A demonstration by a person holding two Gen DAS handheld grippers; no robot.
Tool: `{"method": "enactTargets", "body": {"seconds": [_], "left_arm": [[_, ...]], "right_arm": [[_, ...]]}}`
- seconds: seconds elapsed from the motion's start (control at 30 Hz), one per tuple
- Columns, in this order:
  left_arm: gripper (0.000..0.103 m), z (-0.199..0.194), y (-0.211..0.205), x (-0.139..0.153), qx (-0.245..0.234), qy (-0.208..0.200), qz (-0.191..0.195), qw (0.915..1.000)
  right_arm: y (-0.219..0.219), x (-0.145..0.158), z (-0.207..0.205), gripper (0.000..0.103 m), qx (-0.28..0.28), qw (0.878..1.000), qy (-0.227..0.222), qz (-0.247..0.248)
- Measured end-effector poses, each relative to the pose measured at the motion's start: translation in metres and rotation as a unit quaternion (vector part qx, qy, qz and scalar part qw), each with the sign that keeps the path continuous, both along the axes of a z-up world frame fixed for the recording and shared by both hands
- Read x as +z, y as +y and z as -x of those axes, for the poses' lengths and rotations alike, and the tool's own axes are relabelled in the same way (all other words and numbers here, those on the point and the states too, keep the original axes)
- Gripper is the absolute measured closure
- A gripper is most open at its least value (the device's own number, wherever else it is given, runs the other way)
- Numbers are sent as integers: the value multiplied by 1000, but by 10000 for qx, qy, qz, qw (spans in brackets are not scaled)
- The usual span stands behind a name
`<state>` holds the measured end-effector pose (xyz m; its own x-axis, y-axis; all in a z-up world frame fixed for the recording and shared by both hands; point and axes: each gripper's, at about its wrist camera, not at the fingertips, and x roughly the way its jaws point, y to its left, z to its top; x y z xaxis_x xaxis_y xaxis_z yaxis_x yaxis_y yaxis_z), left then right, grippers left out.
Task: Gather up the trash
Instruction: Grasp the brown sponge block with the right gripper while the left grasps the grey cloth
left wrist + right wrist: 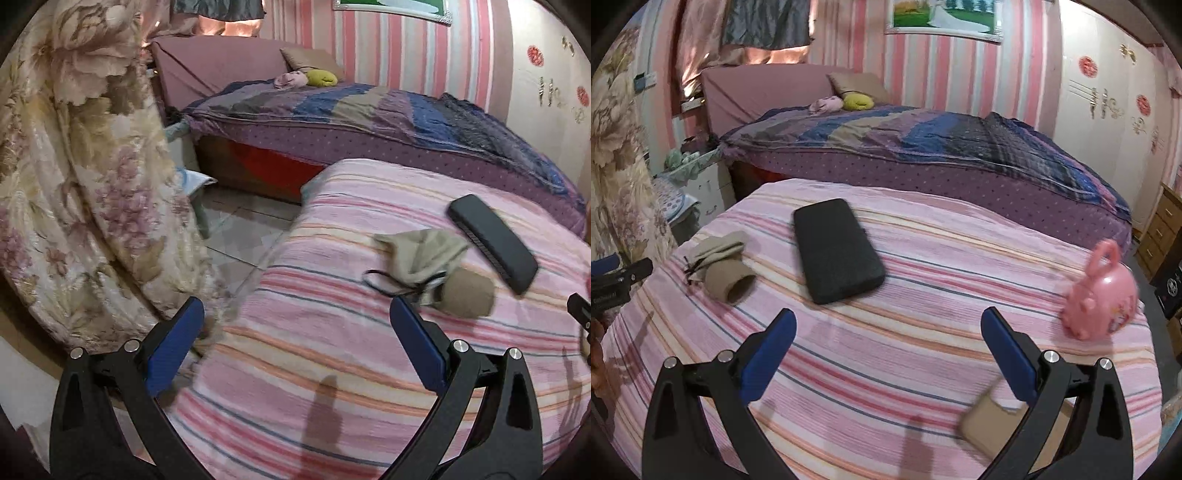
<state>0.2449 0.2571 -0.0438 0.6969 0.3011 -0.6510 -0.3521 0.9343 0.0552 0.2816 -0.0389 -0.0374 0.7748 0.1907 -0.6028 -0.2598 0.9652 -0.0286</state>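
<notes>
**Trash collection barely begun**

Both my grippers hover spread wide and empty: left gripper point(295, 325), right gripper point(888, 332). On the striped cover point(923, 295), the cardboard tube point(729, 282) (likely trash) lies untouched, ahead-left of the right gripper, just beyond the left one's right finger.

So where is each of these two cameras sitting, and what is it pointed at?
Left wrist view: rides on the left tongs, facing the striped cover's left edge, floral curtain beside; shows its own two open blue-tipped fingers.
Right wrist view: rides on the right tongs, facing across the cover's middle toward the pink toy; shows its own open fingers, the other tongs at left.
Both share the cardboard tube, drawstring pouch, black case and purple bed.
</notes>
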Motion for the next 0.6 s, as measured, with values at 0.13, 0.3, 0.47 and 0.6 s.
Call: {"method": "enactTargets", "body": {"seconds": [0.13, 0.3, 0.47, 0.6], "left_arm": [[6, 6, 16, -2, 157, 51, -132, 9998], [6, 11, 33, 0, 311, 12, -158, 9994], [6, 15, 44, 2, 393, -14, -173, 9991], [6, 16, 53, 0, 495, 12, -91, 9987]], "right_arm": [[24, -2, -7, 5, 192, 9998, 47, 25], [66, -6, -15, 5, 553, 9983, 162, -35], [102, -15, -29, 5, 743, 9963, 414, -151], [117, -21, -31, 5, 804, 9954, 501, -135]]}}
